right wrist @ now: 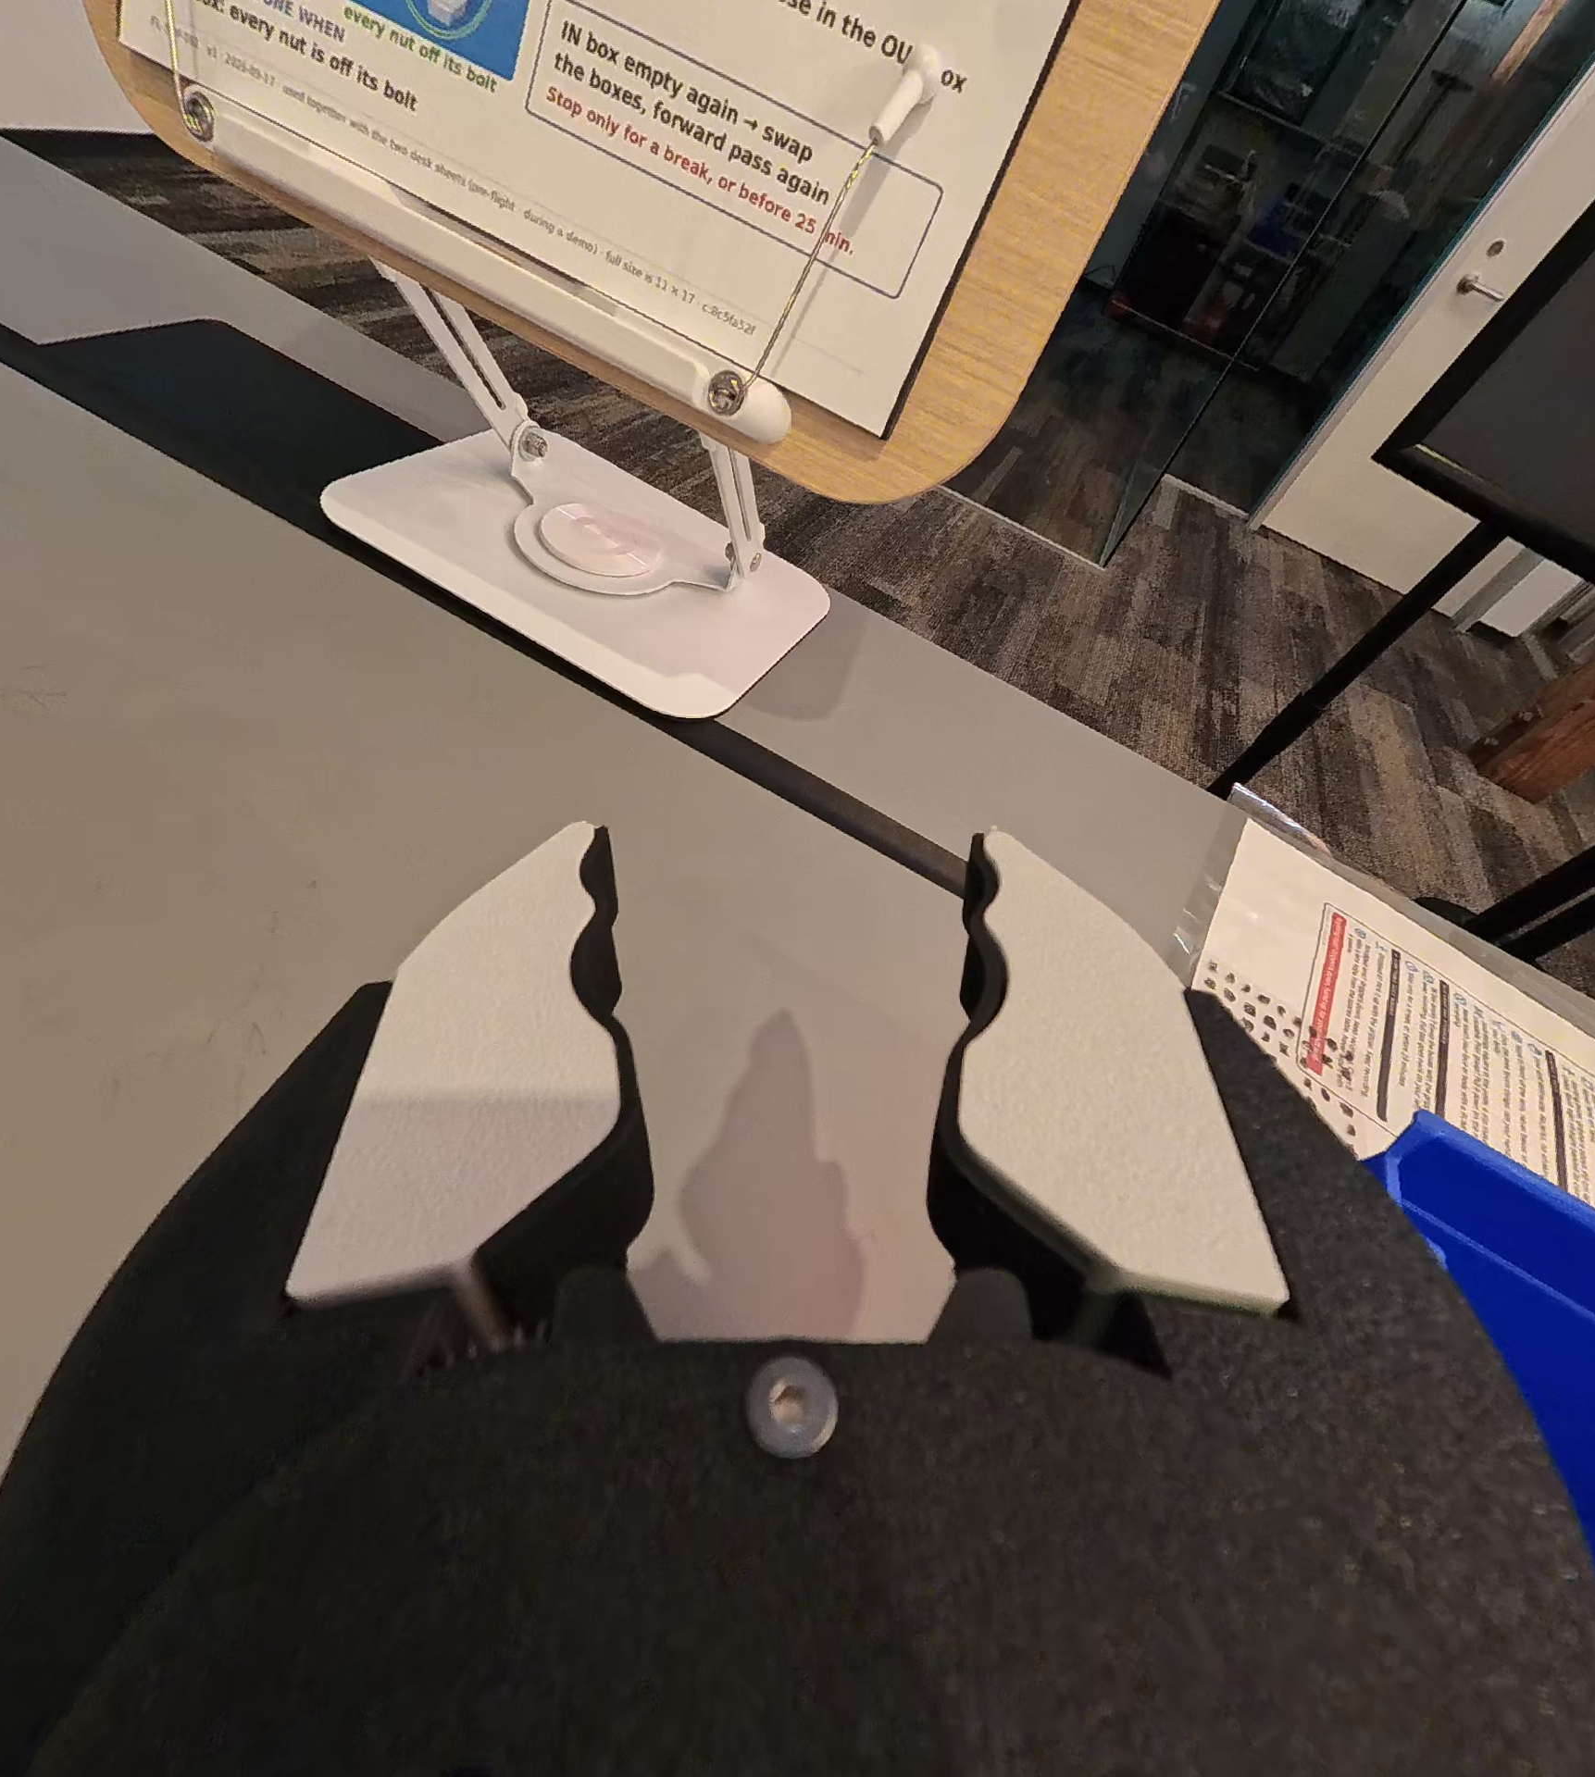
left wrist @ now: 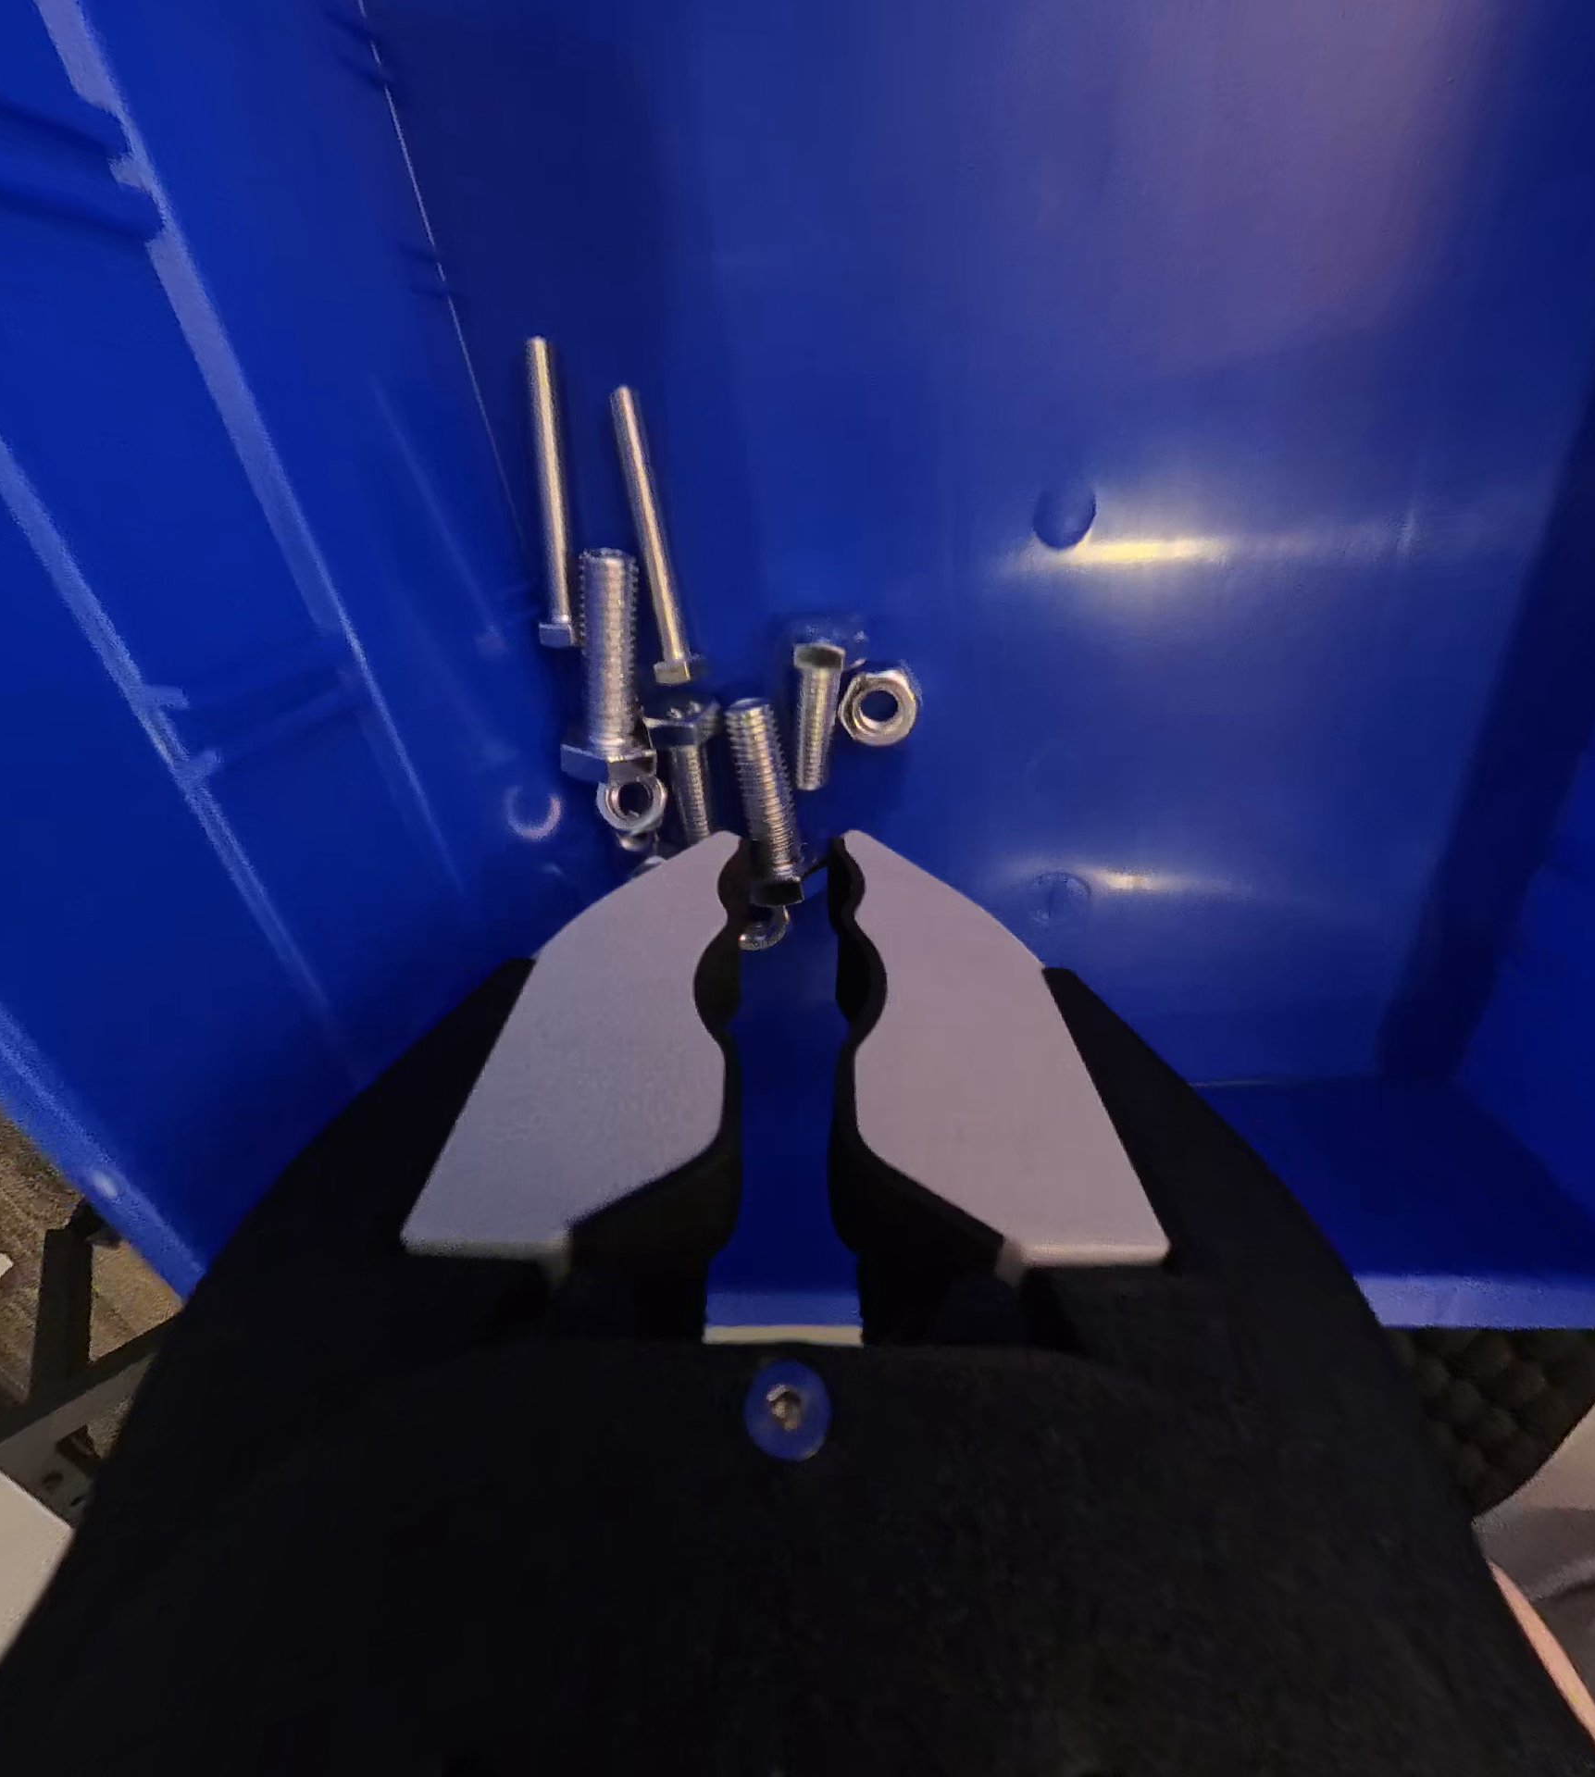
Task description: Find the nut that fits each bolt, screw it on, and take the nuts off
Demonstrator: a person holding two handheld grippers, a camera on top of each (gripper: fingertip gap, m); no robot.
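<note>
In the left wrist view, a blue plastic bin (left wrist: 1159,385) holds several silver bolts and nuts in a cluster near its left wall. Two long thin bolts (left wrist: 551,490) lie at the back beside a thick short bolt (left wrist: 609,654). A hex nut (left wrist: 880,710) lies at the right of the cluster and a smaller nut (left wrist: 632,803) at the left. My left gripper (left wrist: 785,846) is narrowly open, with its tips on either side of the head of a medium bolt (left wrist: 764,779). A small gap shows on each side. My right gripper (right wrist: 788,846) is wide open and empty above the grey table (right wrist: 149,769).
A white stand (right wrist: 582,596) at the table's far edge carries a wooden board with a printed sheet (right wrist: 966,337). A corner of the blue bin (right wrist: 1563,1298) shows at the right, and a laminated sheet (right wrist: 1409,1038) lies behind it. Beyond the table are carpet and a glass door. About 60 centimetres separates my left fingertips from my right.
</note>
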